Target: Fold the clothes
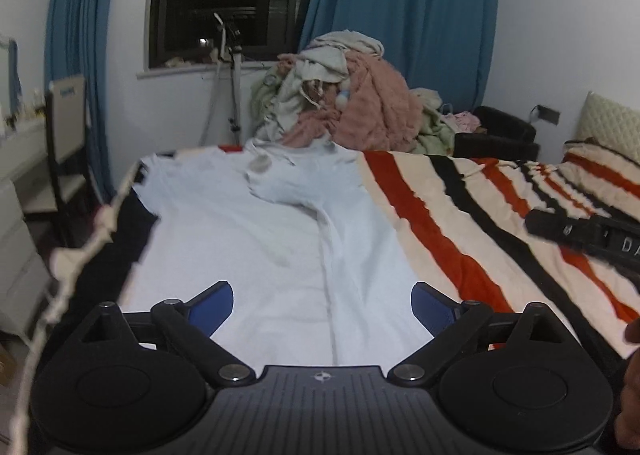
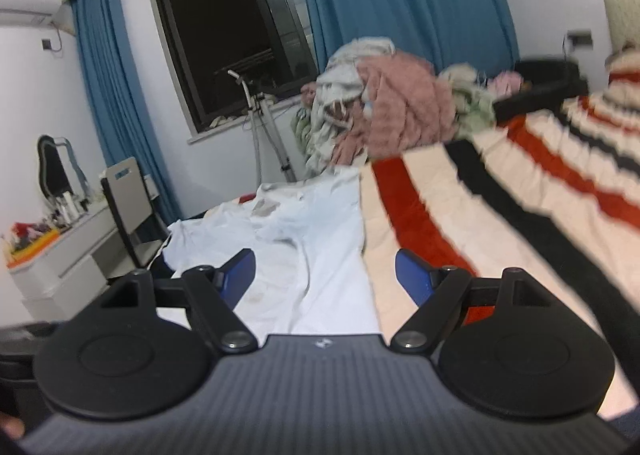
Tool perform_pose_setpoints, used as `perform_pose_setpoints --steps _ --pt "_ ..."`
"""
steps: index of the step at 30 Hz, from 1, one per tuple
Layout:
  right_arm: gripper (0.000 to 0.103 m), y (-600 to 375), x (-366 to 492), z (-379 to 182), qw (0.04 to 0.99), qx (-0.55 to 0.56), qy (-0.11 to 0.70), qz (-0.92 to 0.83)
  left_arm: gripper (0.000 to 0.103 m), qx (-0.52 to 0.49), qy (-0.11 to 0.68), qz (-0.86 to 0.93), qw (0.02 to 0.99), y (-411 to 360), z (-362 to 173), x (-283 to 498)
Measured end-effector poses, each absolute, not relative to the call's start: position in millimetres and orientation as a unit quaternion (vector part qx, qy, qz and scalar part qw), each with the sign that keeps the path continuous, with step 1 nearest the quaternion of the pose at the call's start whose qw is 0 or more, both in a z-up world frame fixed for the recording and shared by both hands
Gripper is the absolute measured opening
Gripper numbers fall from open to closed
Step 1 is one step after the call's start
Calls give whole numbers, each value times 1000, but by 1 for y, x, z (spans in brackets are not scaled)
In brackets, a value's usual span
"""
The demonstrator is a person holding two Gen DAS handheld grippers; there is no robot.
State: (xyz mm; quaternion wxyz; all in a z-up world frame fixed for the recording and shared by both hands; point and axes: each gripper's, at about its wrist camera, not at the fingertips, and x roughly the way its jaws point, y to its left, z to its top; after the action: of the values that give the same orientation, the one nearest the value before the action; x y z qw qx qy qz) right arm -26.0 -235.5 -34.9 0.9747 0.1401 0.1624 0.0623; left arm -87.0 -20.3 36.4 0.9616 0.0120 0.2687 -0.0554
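A white garment (image 1: 264, 239) lies spread lengthwise on the striped blanket (image 1: 460, 223), with one part folded over its upper middle and a seam running down it. My left gripper (image 1: 322, 303) hovers open above the garment's near end, nothing between its blue pads. In the right wrist view the same white garment (image 2: 308, 255) lies ahead, its right edge along the striped blanket (image 2: 500, 215). My right gripper (image 2: 325, 273) is open over that near right edge and holds nothing. The right gripper's black body (image 1: 588, 235) shows at the right edge of the left wrist view.
A heap of pink, green and cream laundry (image 1: 344, 103) is piled at the bed's far end below the blue curtains (image 1: 400, 15). A chair (image 1: 66, 135) and white dresser (image 2: 68, 251) stand left of the bed. A white stand (image 1: 232, 95) leans under the window.
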Motion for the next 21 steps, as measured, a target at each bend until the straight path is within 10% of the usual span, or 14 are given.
perform_pose_setpoints --steps 10,21 --pt "80 -207 28 25 978 95 161 93 100 -10 270 -9 963 -3 94 -52" --pt "79 -121 176 -7 950 32 245 191 100 2 256 -15 967 77 17 27"
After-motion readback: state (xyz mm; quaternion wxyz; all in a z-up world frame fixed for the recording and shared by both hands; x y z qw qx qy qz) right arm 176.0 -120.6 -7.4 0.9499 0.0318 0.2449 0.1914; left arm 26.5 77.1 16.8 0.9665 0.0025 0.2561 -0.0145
